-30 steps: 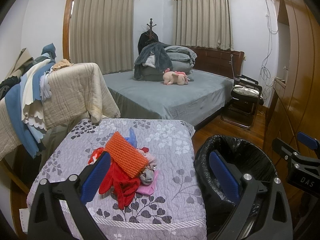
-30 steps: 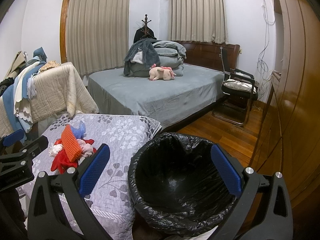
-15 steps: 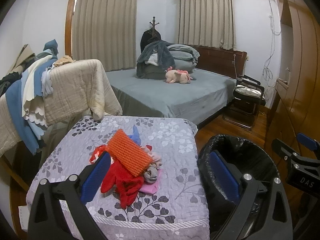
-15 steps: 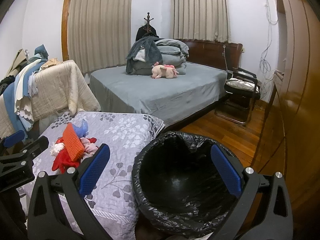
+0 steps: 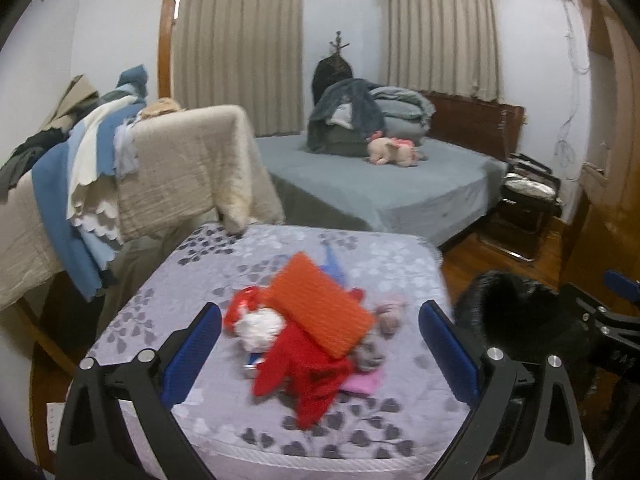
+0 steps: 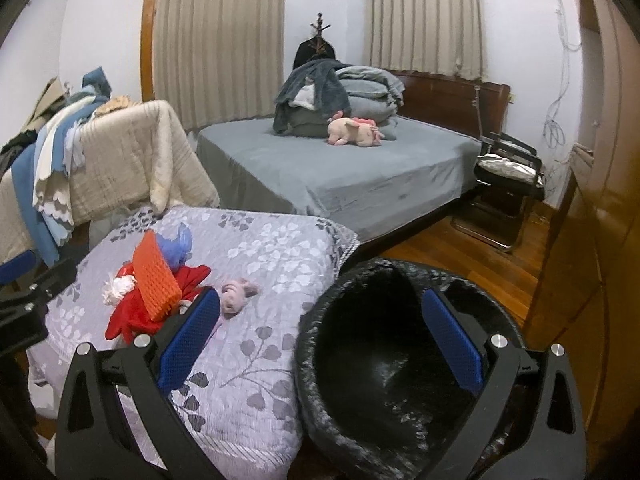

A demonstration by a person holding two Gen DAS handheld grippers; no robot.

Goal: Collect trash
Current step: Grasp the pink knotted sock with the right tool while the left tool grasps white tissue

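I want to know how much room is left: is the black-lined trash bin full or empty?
Empty, as far as shows. The right wrist view looks down into the trash bin and only bare black liner appears; the pile of trash lies on the quilt.

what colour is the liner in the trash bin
Black. The liner shows best in the right wrist view, where the open bin fills the lower right.

Glossy black plastic bin liner [image 6: 400, 380], quilted cloth cover [image 6: 280, 260], polished wood floor [image 6: 480, 256].

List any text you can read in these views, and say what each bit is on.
"DAS", blurred so only a likely reading: on the body of the right gripper, seen in the left wrist view.
Too blurred to read: small vertical print on a white tag at the lower left.
No other text shows.
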